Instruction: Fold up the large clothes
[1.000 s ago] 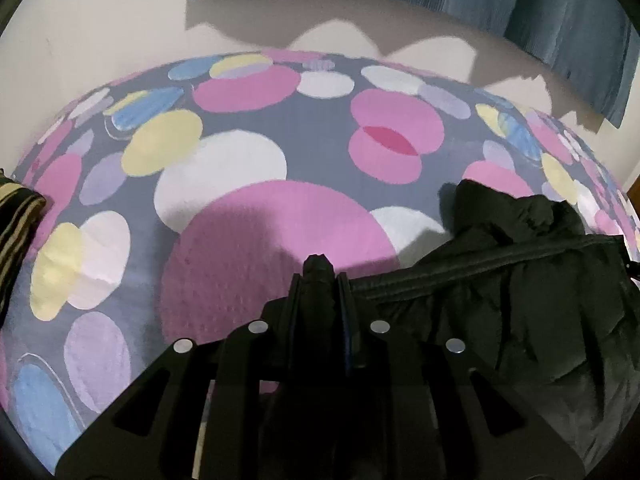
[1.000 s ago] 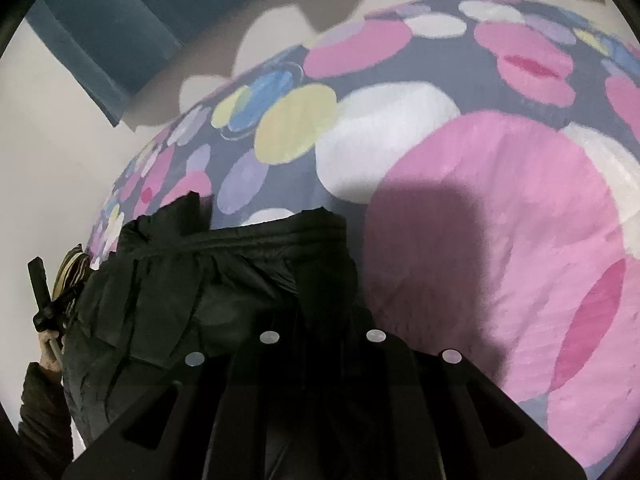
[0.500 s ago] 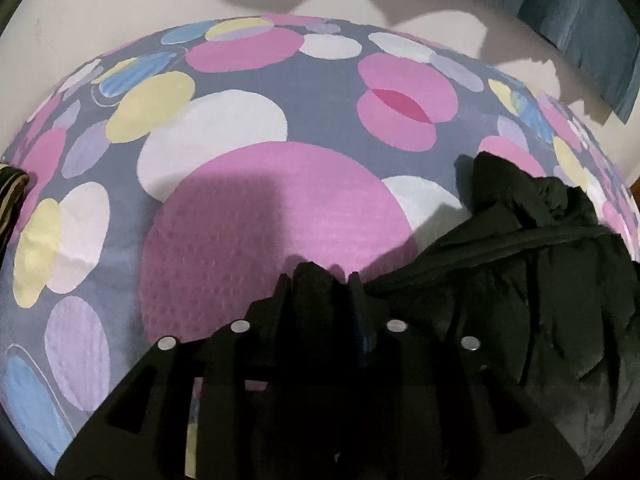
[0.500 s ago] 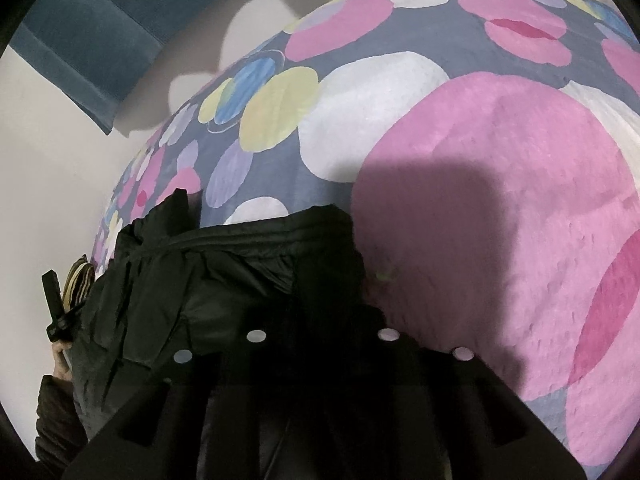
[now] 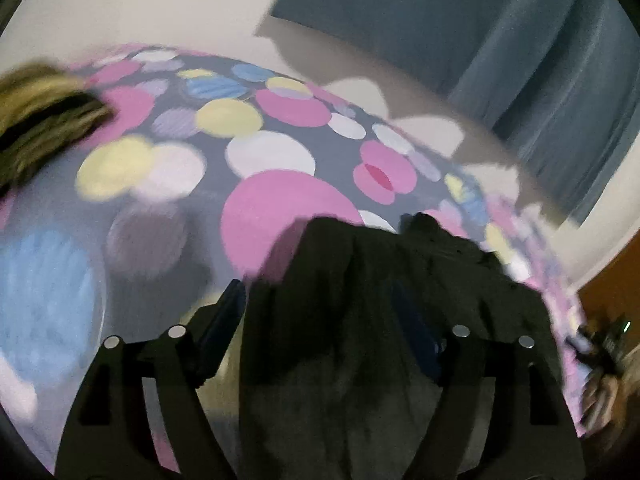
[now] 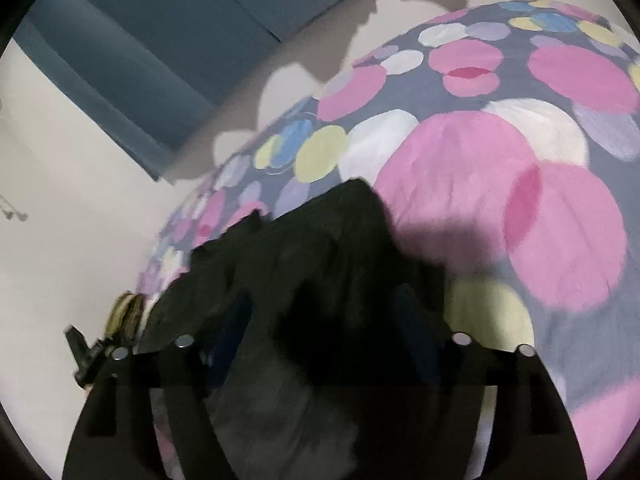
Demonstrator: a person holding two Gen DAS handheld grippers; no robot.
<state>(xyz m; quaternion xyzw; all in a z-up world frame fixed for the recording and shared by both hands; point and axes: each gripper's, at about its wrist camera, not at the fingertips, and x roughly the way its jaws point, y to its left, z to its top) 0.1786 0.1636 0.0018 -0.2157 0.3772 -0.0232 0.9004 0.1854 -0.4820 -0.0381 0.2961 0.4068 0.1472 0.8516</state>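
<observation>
Bed fills most of both views: grey bedspread (image 5: 192,240) printed with pink, white, yellow and blue circles, pale wall (image 5: 140,4) behind it, blue curtain (image 5: 520,40) hanging at the far side. Both pictures are motion-blurred.

Black jacket (image 5: 360,280) lies bunched on the bedspread, right in front of both tools. Same jacket (image 6: 320,248) in the right wrist view, heaped to a peak near the bed's left edge.

Left gripper (image 5: 320,304): jaws have just been opening and now stand wide. Jacket fabric sits in the gap between the fingers; the pads don't look pressed on it, though blur makes the contact hard to read.

Right gripper (image 6: 324,308): same story, jaws have just been opening, now wide, dark jacket cloth between the fingers, no visible pinch.

Striped yellow-and-dark cloth (image 5: 44,112) lies at the far left of the bed in the left wrist view, well apart from the jacket. Brown wooden surface (image 5: 616,272) shows at the right edge, beyond the bed.
</observation>
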